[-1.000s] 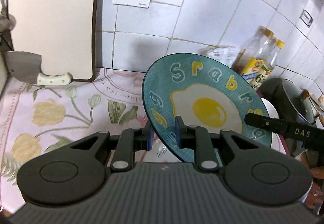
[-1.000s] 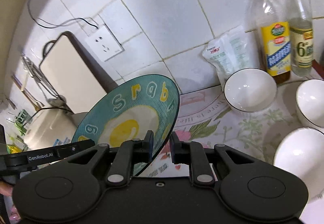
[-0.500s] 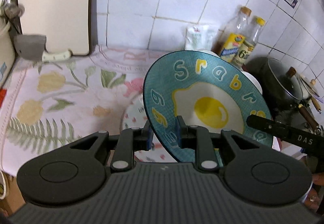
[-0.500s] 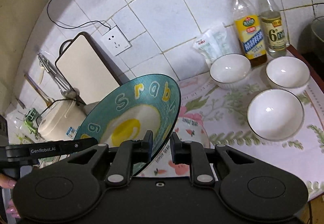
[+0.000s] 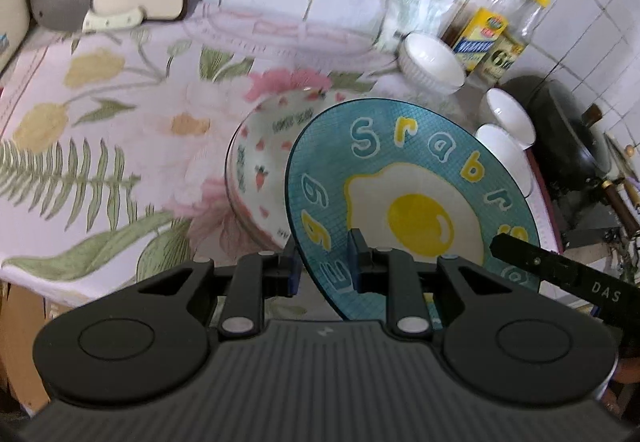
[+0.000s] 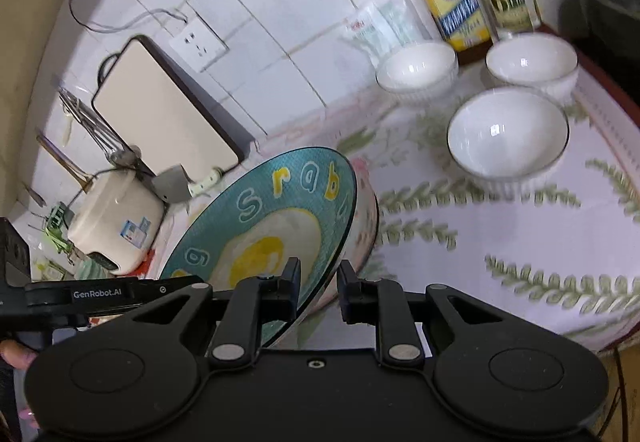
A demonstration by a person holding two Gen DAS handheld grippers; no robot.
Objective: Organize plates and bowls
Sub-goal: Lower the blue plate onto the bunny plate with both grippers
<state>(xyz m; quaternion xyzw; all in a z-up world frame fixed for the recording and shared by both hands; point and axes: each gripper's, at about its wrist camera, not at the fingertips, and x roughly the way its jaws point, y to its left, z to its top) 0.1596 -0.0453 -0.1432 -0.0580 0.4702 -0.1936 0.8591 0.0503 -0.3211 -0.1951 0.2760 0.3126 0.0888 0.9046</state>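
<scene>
A teal plate [image 5: 400, 170] with a fried-egg picture and letters hangs tilted over the flowered counter cloth [image 5: 100, 130]. My left gripper [image 5: 323, 266] is shut on its near left rim. My right gripper [image 6: 318, 282] is shut on the opposite rim of the teal plate [image 6: 280, 210]. Just below and behind it lies a white strawberry-pattern plate [image 5: 264, 146], partly hidden, also visible in the right wrist view [image 6: 366, 218]. Three white bowls stand at the right: one by the wall [image 6: 416, 66], one beside it [image 6: 532, 58], one nearer [image 6: 508, 130].
Two sauce bottles [image 6: 456, 2] and a white pouch [image 6: 380, 26] stand against the tiled wall. A cutting board [image 6: 160, 114] leans there with a cleaver [image 5: 64, 2] beside it. A cream rice cooker [image 6: 116, 218] is at the left, a dark wok [image 5: 568, 130] at the right.
Both grippers have carried the teal plate down and away from the wall. It now hangs low over the strawberry plate, which has come into view beneath it.
</scene>
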